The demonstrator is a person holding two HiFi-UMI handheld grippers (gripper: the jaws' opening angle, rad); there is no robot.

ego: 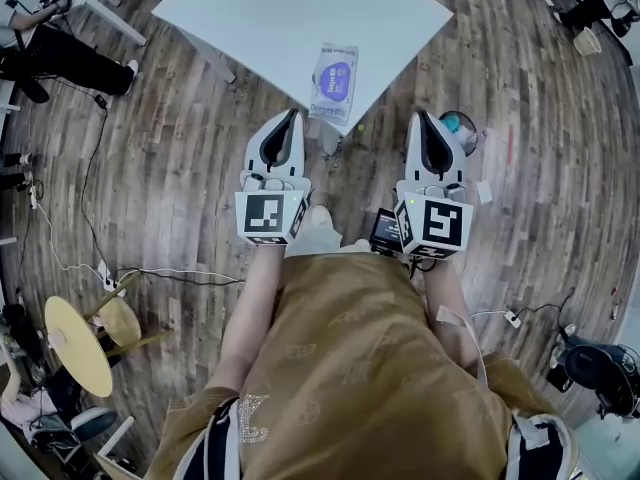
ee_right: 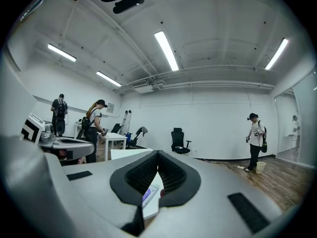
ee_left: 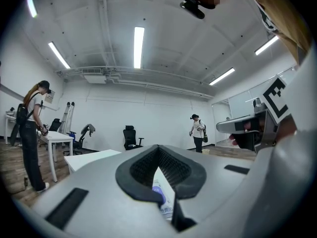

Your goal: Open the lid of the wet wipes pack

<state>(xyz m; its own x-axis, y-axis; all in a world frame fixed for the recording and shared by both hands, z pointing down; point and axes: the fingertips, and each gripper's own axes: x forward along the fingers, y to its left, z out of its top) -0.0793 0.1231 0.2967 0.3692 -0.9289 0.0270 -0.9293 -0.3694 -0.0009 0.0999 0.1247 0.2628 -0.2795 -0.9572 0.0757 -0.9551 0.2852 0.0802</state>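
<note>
Wet wipes pack (ego: 334, 84) lies flat at the near corner of the desk (ego: 260, 18), within easy reach. Left gripper (ego: 292, 118) and right gripper (ego: 421, 120) are both pinched closed on nothing (hovering short of it, pack ahead between them). Looks like a ready pose to me.

**Your tan top and the two grey grippers ahead of it**

You wear a tan top (ego: 370, 368) with a faint tone-on-tone pattern. Just beyond its upper edge, your left gripper (ego: 294, 116) and right gripper (ego: 421, 118) are smooth grey-white shells, their jaws lined with black ribbed pads (ee_left: 171, 170). Each ends nearest the top in a cube (ego: 266, 216) of black-and-white square markers. A thin white cable (ego: 462, 320) loops along the top's right edge, and dark cloth with white stripes (ego: 215, 448) shows at its lower corners.
</note>
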